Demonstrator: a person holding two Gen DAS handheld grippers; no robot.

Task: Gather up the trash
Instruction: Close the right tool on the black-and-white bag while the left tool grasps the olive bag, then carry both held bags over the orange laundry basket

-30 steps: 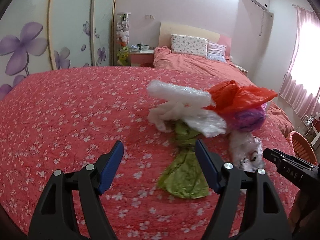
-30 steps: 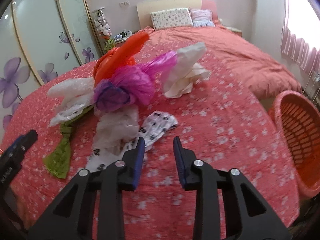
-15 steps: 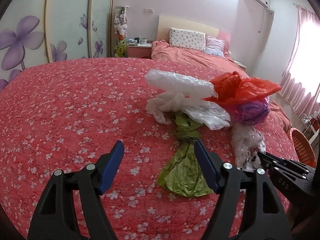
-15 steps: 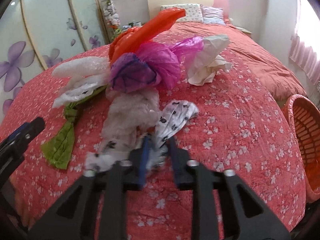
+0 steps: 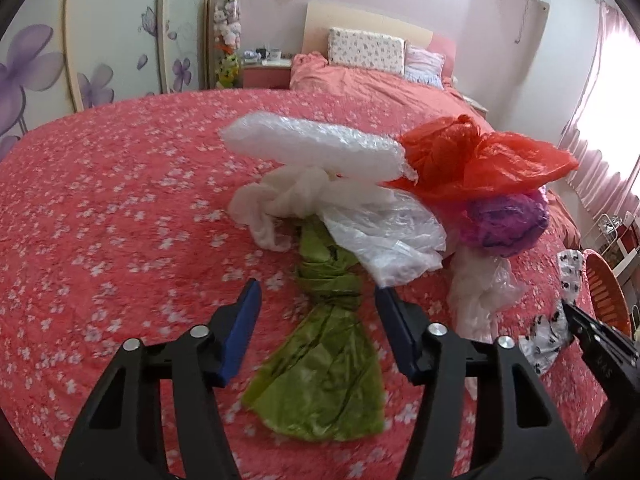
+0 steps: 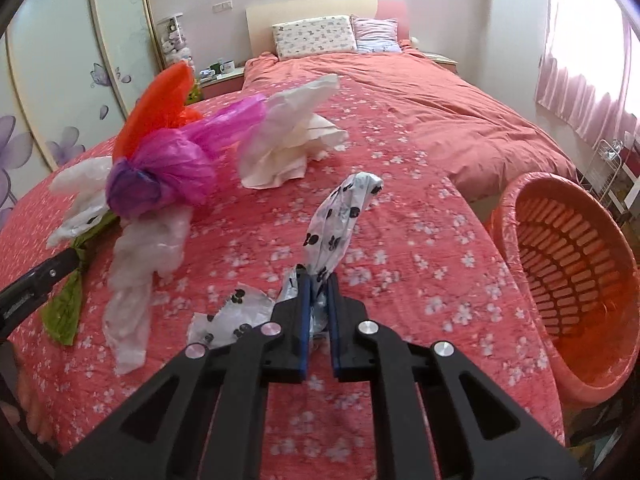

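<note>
Pinching spotted bag [image 6: 340,220] | right claw [image 6: 318,280] angled down

Red bedspread [image 6: 400,216] with white blossoms; green bag [image 5: 324,376], orange bag [image 5: 472,156], white bag [image 6: 340,216] with black prints

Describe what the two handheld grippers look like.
Both match: the left gripper and right gripper have angular black frames with cut-out openings, silver round bolts at the joints and flat blue pads inside each finger.
</note>
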